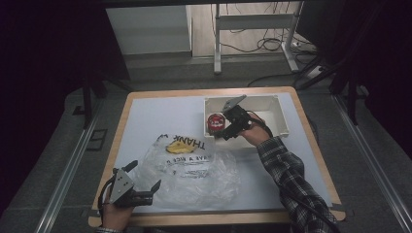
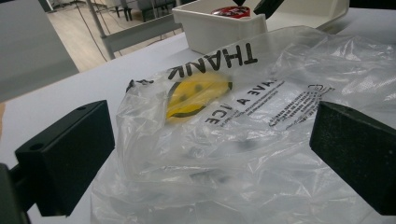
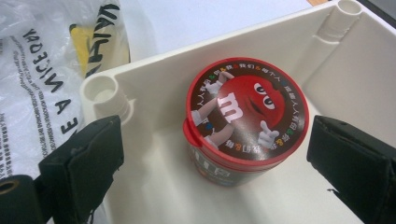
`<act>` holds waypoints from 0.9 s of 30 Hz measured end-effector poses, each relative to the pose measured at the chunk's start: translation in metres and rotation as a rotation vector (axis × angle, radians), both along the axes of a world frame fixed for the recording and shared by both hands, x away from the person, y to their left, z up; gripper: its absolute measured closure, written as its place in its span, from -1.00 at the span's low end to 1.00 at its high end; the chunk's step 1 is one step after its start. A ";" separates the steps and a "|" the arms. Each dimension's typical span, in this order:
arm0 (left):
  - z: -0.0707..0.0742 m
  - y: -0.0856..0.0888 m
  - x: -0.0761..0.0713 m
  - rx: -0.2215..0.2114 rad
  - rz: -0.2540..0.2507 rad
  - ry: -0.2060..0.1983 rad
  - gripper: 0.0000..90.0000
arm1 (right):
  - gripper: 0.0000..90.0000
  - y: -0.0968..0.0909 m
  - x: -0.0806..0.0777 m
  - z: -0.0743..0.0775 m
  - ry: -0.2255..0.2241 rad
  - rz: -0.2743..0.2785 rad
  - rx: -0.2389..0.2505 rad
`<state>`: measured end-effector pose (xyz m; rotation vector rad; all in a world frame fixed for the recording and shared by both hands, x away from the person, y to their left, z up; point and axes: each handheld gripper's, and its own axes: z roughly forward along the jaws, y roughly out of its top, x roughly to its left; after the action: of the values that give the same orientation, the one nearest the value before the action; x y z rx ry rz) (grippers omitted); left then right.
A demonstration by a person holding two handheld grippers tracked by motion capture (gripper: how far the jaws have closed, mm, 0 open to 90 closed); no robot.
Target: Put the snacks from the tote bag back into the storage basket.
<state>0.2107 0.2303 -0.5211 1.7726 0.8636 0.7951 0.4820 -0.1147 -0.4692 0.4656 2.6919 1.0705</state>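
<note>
High view first: the right gripper [image 1: 221,124] hangs over the near left corner of the white bin [image 1: 279,114] at the far right of the table [image 1: 145,109], tilted down toward a red-lidded candy tub [image 1: 215,121] standing upright inside that corner. From the right gripper view, its two black jaws stand wide, one on each side of the tub [image 3: 245,119] with clear gaps between pads and lid; nothing is gripped, and the tub rests on the bin floor close to the corner post.

Nearer the person, the left gripper [image 1: 143,190] sits low at the front left edge of the table, pointing at a crumpled clear plastic bag [image 1: 194,167] printed with a yellow smiley and black lettering. In the left gripper view its jaws are also spread wide, with the near edge of the bag [image 2: 224,149] bulging up between them. Whether either pad brushes the plastic I cannot tell, but they are not pinching it. The bag lies just beside the bin, toward the person.
</note>
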 end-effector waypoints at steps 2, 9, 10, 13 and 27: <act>0.000 0.000 0.000 0.000 0.001 0.000 -1.00 | -0.91 -0.001 -0.002 0.001 -0.005 0.003 0.008; 0.000 0.000 0.000 0.001 0.001 -0.001 -1.00 | -0.91 -0.007 -0.007 0.000 -0.005 0.001 0.034; 0.000 0.000 0.000 0.002 0.001 -0.001 -1.00 | -0.91 -0.007 -0.008 0.000 -0.001 0.000 0.034; 0.000 0.000 0.000 0.002 0.001 -0.001 -1.00 | -0.91 -0.009 -0.009 -0.002 0.000 -0.001 0.036; 0.000 0.000 0.000 0.001 0.001 -0.002 -1.00 | -0.91 -0.014 -0.017 -0.004 0.013 0.005 0.059</act>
<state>0.2104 0.2299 -0.5211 1.7725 0.8633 0.7978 0.4653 -0.1287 -0.4727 0.4781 2.6804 1.1550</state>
